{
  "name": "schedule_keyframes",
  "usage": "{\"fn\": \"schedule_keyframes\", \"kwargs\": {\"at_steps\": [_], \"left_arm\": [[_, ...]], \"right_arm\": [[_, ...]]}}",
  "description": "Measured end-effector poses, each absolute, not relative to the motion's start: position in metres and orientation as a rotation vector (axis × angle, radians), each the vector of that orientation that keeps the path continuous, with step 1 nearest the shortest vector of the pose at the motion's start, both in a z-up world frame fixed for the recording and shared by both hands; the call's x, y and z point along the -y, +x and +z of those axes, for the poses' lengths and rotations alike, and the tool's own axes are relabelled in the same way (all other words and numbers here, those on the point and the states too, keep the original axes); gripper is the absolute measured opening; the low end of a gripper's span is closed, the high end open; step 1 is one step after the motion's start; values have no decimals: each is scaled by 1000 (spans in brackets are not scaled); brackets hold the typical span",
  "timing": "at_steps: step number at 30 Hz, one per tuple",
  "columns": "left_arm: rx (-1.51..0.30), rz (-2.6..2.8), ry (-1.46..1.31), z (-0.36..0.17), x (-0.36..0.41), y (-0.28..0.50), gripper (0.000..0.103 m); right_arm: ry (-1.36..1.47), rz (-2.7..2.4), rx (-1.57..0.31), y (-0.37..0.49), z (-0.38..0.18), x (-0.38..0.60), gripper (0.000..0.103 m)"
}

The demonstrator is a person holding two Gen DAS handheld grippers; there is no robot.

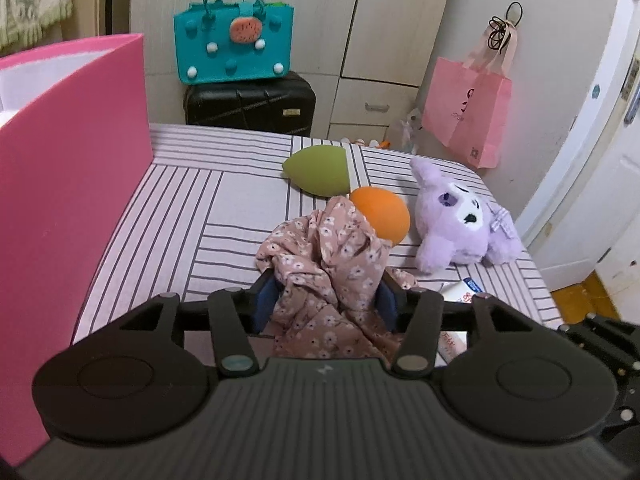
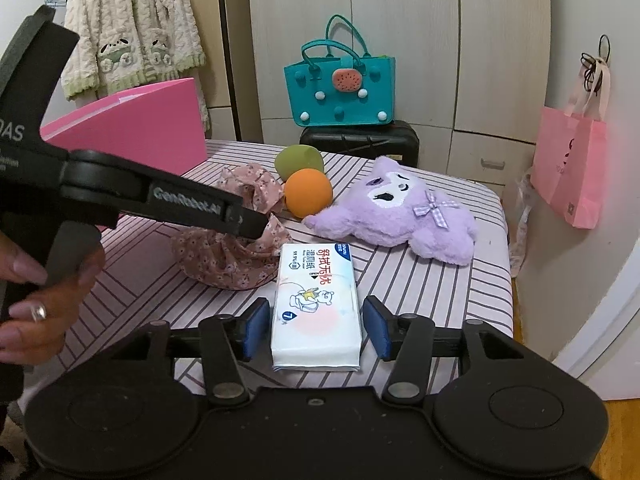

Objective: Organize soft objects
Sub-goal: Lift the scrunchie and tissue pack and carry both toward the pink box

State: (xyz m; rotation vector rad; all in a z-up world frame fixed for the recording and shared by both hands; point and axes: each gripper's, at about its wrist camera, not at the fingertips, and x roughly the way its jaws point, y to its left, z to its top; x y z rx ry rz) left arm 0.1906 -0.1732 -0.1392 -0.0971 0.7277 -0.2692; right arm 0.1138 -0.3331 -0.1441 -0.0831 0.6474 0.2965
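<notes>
A pink floral cloth [image 1: 326,268] is bunched between the blue pads of my left gripper [image 1: 326,296], which is shut on it; it also shows in the right wrist view [image 2: 236,252], partly lifted off the striped table [image 2: 420,280]. My right gripper [image 2: 316,326] is open, its pads on either side of a white tissue pack [image 2: 316,312] lying flat, not touching it. An orange sponge [image 1: 382,212] and a green sponge [image 1: 318,172] lie behind the cloth. A purple plush toy [image 1: 460,220] lies to the right.
A tall pink open box [image 1: 68,184] stands on the table's left side. Behind the table are a black suitcase [image 1: 250,102] with a teal bag [image 1: 234,46] on top, and white cupboards. A pink paper bag [image 1: 468,112] hangs at right.
</notes>
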Motion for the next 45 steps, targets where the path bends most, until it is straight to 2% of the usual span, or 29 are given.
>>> {"fn": "schedule_keyframes", "kwargs": {"at_steps": [3,4,5,7,8,9,22,45], "left_arm": [[-688,-243,-37,-143,185,184,49],[-679,-230,-16,-144,188,182,45],[-671,-223,4,-143,191,182,35],[-663,-227,10,-143,192,180,24],[-664,-229,6,-142,191,180,18],[-663,-234,2,-141,190,179,16],[-671,-316,-59,-120,160,153,14],[-883,-524,49,-88,117,106,14]], "right_arm": [[-90,282,-640,114,-145,331,57],[-91,278,-637,114,-145,331,56],[-91,275,-636,113,-145,331,56],[-88,267,-631,113,-146,331,55],[-90,261,-626,112,-146,331,47],[-87,260,-621,112,-145,331,46],[-32,256,-649,103,-140,329,45],[-1,366,-785,66,-106,307,45]]}}
